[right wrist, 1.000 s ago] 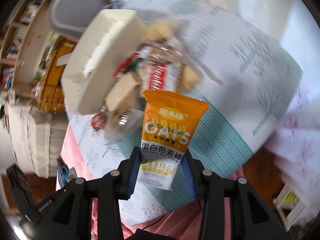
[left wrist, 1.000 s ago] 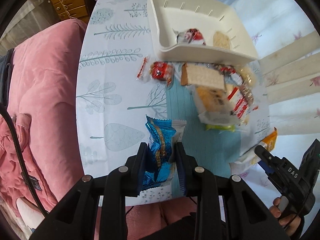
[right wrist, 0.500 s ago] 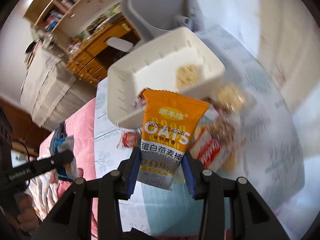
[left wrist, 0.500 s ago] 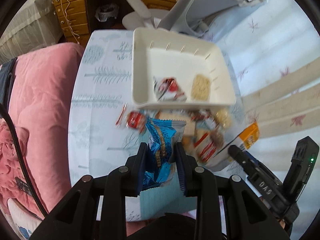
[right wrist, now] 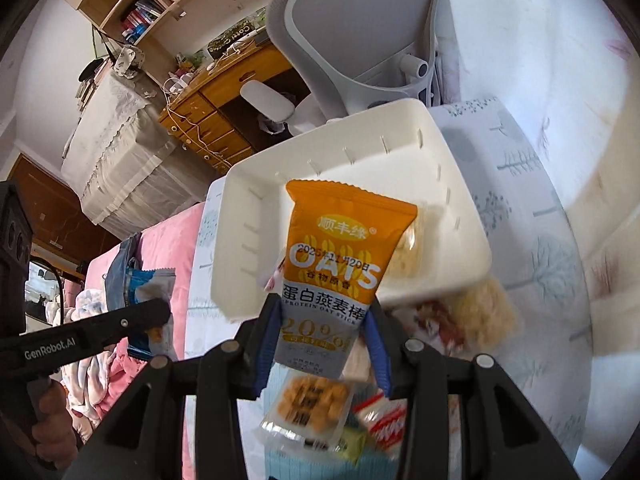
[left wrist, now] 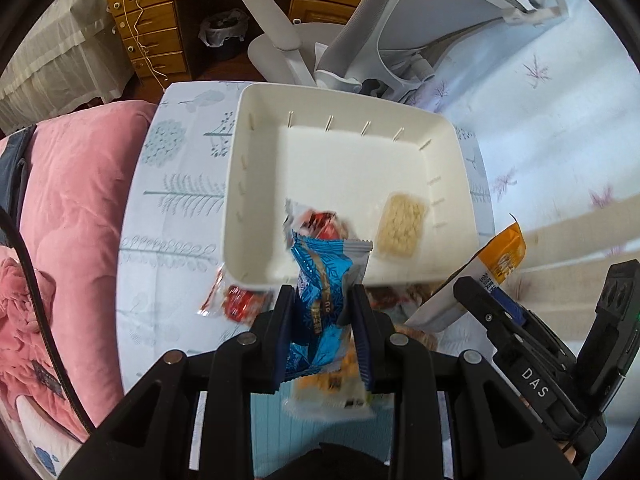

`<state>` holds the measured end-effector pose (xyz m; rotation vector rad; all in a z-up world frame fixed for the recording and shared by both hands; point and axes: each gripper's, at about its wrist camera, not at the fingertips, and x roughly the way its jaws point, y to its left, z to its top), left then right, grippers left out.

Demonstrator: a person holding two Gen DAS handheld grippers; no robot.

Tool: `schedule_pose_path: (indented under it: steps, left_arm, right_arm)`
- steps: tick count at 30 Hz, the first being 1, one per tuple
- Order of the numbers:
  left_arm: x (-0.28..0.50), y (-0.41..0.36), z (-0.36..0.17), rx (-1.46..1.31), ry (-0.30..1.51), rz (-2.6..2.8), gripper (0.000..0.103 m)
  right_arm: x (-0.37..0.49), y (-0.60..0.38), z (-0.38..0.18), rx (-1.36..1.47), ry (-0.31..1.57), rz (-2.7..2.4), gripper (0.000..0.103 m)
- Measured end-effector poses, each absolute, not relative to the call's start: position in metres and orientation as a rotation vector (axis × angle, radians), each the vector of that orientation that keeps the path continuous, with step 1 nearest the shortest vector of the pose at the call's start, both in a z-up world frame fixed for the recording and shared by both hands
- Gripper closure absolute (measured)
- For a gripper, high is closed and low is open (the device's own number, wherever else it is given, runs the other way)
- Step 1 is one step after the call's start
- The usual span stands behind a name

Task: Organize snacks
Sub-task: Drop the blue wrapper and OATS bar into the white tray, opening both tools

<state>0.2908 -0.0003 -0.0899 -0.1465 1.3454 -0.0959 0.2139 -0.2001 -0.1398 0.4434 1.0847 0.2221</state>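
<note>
1. The left hand-held gripper [left wrist: 322, 316] pinches a blue snack packet [left wrist: 320, 280]; the right hand-held gripper [right wrist: 322, 340] clamps an orange oat bar [right wrist: 340, 264].
2. Loose snacks [right wrist: 308, 404] lie on the worktop [left wrist: 168, 216] below.
3. Beyond, a white tray [left wrist: 236, 184] holds a red packet [left wrist: 320, 222] and a cracker [left wrist: 400, 226].
4. A grey chair [left wrist: 400, 32] stands behind.

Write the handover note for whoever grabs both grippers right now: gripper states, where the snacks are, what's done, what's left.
Left gripper: shut on the blue snack packet, held above the white bin's near rim.
Right gripper: shut on the orange oat bar, also held in front of the bin.
Done: two snacks lie in the bin, a red-and-white packet and a pale cracker pack.
Left: drop both held packets in the bin, then clear the pile on the table before it, including the red candy packet and the cracker packs.
</note>
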Motion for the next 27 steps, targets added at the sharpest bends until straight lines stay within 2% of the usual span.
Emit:
schedule_pose_path:
  steps: [15, 17, 18, 19, 20, 21, 23, 24, 27]
  left_arm:
    - [0.34, -0.036, -0.126, -0.145, 1.331, -0.058, 0.075]
    - [0.34, -0.034, -0.127, -0.158, 1.334, -0.037, 0.069]
    - [0.34, -0.033, -0.127, -0.163, 1.335, -0.03, 0.059]
    - [0.338, -0.031, -0.126, -0.163, 1.332, -0.025, 0.043]
    - [0.337, -0.031, -0.125, -0.158, 1.327, -0.018, 0.038]
    - [0.336, -0.03, -0.123, -0.153, 1.323, -0.012, 0.033]
    - [0.332, -0.028, -0.119, -0.146, 1.31, -0.001, 0.027]
    - [0.329, -0.026, -0.116, -0.146, 1.303, 0.004, 0.022]
    - [0.321, -0.022, -0.109, -0.152, 1.291, 0.001, 0.021]
  right_arm:
    - [0.272, -0.227, -0.163, 0.433, 1.139, 0.246, 0.059]
    - [0.273, -0.227, -0.166, 0.441, 1.154, 0.246, 0.058]
    - [0.274, -0.228, -0.167, 0.451, 1.154, 0.247, 0.058]
    - [0.274, -0.23, -0.168, 0.468, 1.154, 0.252, 0.057]
    - [0.274, -0.231, -0.169, 0.484, 1.156, 0.258, 0.049]
    - [0.274, -0.231, -0.17, 0.492, 1.161, 0.257, 0.036]
    - [0.271, -0.233, -0.169, 0.5, 1.159, 0.246, 0.027]
    - [0.269, -0.233, -0.167, 0.507, 1.155, 0.246, 0.027]
    - [0.264, -0.234, -0.163, 0.519, 1.15, 0.244, 0.027]
